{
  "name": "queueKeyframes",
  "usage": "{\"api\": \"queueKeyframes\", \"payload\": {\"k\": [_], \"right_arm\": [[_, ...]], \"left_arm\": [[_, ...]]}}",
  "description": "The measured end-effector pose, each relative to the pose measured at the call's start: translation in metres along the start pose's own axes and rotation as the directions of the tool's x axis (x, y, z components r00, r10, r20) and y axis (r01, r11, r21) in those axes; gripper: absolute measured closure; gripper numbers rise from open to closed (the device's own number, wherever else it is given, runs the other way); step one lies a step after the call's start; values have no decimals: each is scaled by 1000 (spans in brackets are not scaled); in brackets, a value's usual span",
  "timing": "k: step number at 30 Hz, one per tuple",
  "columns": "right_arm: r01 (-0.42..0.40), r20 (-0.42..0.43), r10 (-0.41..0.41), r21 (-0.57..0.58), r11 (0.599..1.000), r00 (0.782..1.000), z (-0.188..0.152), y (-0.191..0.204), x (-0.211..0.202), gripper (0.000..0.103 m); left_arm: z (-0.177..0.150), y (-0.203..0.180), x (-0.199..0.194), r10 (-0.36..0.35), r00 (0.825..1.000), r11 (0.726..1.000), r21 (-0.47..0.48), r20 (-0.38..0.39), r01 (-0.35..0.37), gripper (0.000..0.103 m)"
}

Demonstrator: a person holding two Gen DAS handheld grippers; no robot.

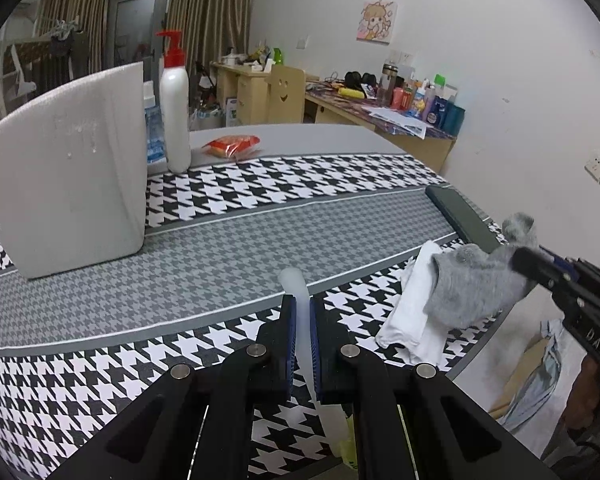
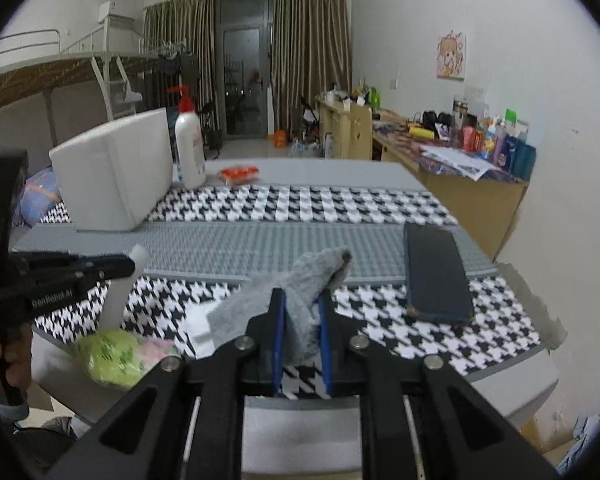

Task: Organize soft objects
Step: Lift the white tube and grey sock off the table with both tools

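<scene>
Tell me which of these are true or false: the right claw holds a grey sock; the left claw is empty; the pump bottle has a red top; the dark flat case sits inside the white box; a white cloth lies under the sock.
1. The right claw holds a grey sock. True.
2. The left claw is empty. False: it is shut on a thin white strip.
3. The pump bottle has a red top. True.
4. The dark flat case sits inside the white box. False: it lies on the patterned table, apart from the box.
5. A white cloth lies under the sock. True.
</scene>
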State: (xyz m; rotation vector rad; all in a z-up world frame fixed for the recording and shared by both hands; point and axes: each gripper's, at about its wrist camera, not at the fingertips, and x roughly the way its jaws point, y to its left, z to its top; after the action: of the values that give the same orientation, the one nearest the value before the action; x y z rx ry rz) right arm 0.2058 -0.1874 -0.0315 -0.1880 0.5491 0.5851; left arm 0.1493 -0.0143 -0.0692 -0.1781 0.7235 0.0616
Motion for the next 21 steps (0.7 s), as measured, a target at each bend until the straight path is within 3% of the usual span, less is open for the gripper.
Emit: {"api": "queueKeyframes", "payload": {"k": [21], "right_arm": [[-33, 61, 31, 35, 999, 998, 22, 4, -6, 84]], "left_arm": [[34, -10, -38, -11, 993, 999, 54, 120, 4, 96]]}}
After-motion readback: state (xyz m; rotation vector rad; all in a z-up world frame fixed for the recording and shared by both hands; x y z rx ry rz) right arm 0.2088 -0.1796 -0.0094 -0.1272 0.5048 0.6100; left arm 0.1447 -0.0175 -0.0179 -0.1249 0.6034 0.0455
